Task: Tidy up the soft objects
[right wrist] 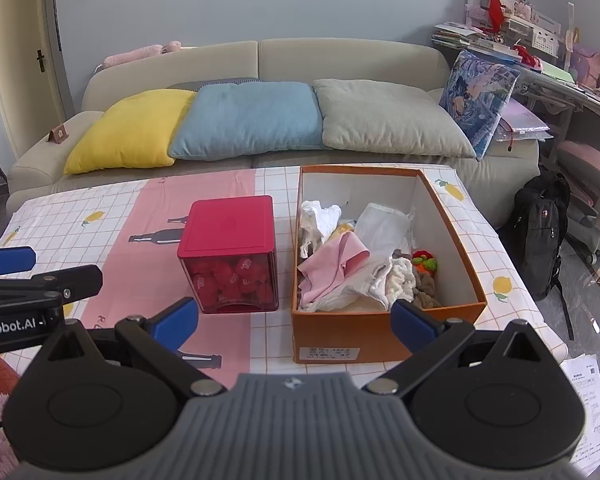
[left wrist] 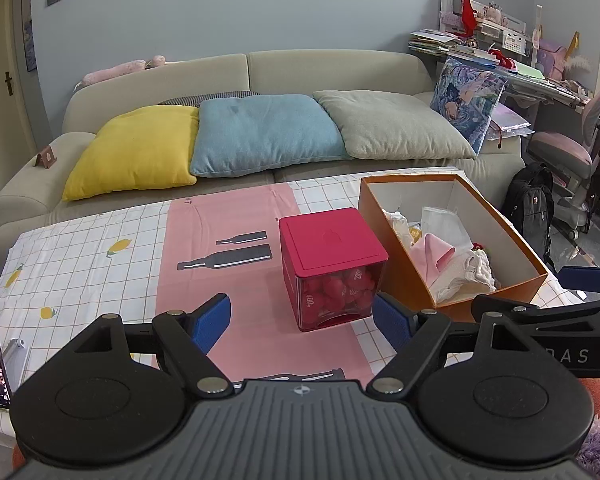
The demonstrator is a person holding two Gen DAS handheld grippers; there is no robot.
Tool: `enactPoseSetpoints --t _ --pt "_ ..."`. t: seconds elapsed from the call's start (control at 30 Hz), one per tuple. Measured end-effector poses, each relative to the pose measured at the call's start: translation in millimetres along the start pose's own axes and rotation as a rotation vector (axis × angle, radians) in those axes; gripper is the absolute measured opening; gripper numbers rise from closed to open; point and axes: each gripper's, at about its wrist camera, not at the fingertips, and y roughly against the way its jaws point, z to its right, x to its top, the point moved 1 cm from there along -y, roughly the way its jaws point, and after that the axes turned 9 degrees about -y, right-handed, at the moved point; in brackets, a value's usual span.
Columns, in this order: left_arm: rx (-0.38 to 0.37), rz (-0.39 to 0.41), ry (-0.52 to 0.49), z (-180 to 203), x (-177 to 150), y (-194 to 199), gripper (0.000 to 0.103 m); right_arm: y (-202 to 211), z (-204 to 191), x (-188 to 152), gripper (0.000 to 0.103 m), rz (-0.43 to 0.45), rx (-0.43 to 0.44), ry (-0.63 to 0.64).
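With both the left gripper and right gripper spread empty, reach your right fingers into the orange box at frame centre and pinch the pink cloth by its raised fold.

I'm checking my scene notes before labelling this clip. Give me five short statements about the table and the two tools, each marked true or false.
1. The orange box holds soft cloth items. True.
2. The red container has its lid off. False: the red lid sits closed on top.
3. Both the left tool and the right tool are open and empty. True.
4. The red container stands inside the orange box. False: it stands beside it on the tablecloth.
5. A pink cloth is gripped by the right tool. False: it lies in the box.
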Motion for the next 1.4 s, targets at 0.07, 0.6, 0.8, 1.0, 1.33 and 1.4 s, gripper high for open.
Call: enactPoseSetpoints --t 0.07,0.6,0.8,1.0,1.33,1.4 --pt "-0.001 0.000 0.000 -0.2 -0.1 -0.2 0.094 -0.9 0.6 0.0 0.100 -0.002 0.001 0.000" --pt "0.010 0.009 0.009 -1.0 2.3 1.4 0.094 -2.7 1.0 -0.9 0.100 -0.009 0.002 0.001" --pt "0.010 0.010 0.009 -1.5 2.1 1.2 0.094 -3.1 -0.4 -1.0 0.100 -0.011 0.002 0.004" --pt "0.013 0.010 0.016 -2.8 2.3 1.7 0.094 -4.4 1.0 -1.7 0.100 -0.015 0.003 0.000" --pt "0.013 0.010 0.016 -3.3 2.2 1.8 0.094 -5.2 2.0 -1.9 0.100 -0.020 0.006 0.001" --pt "0.013 0.010 0.016 -3.5 2.3 1.8 0.095 -5.0 3.1 -1.2 0.100 -0.022 0.008 0.001"
